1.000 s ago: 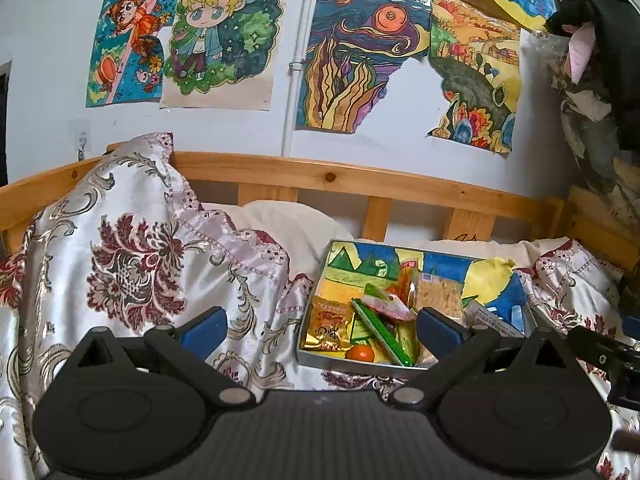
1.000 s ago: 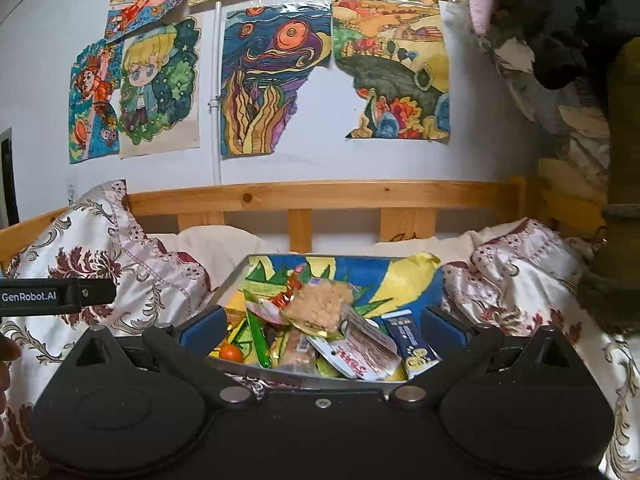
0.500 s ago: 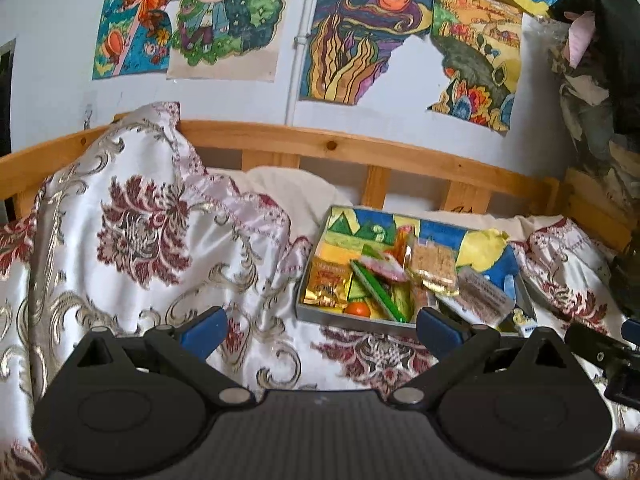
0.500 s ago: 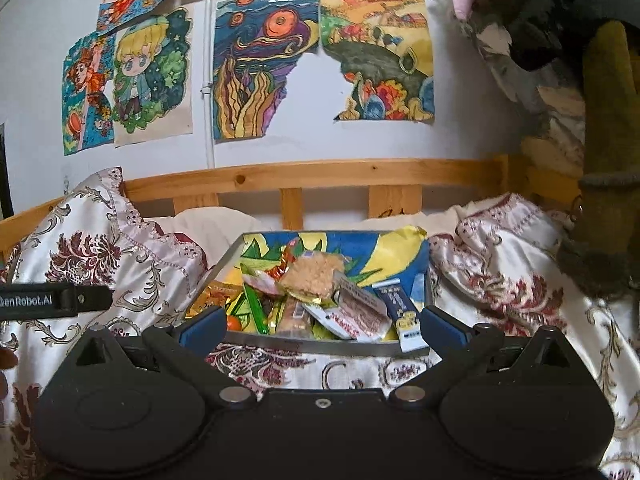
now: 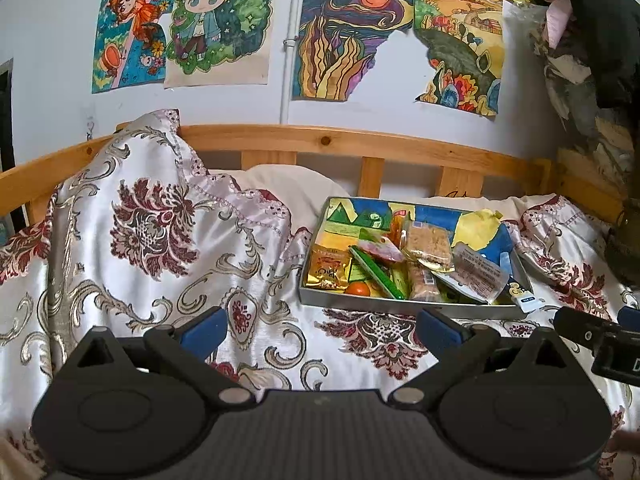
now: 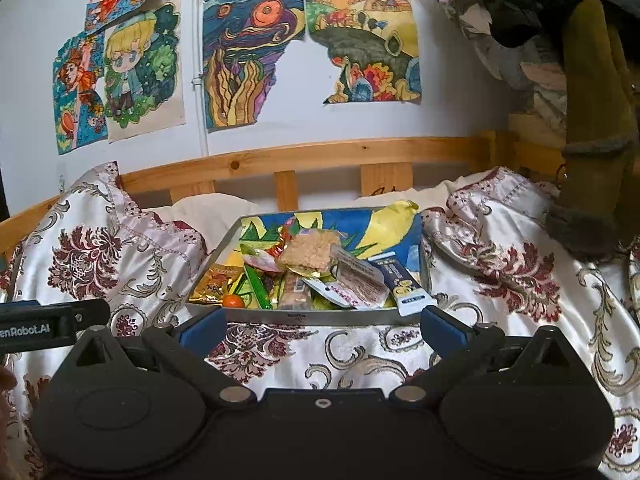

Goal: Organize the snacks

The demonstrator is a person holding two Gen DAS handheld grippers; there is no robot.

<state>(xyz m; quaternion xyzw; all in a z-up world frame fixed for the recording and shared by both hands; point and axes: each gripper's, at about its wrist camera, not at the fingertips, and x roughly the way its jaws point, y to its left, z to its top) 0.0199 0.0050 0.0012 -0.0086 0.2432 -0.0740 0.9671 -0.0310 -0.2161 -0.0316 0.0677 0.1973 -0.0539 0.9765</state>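
Snack tray point(image 6: 304, 314) on the patterned bedspread point(image 6: 500, 280), seen dead ahead of the right gripper point(image 6: 322, 330), just beyond its tips; ahead and to the right of the left gripper point(image 5: 320, 330), hence nearer the right. Both grippers wide open, empty. Long axis of tray crosswise to the right gripper. Blue sachet point(image 6: 404, 286) overhanging the near rim; orange sweet point(image 6: 233, 301), green stick point(image 6: 258, 286), crisp bar point(image 6: 310, 254) heaped together. Path clear apart from the rim
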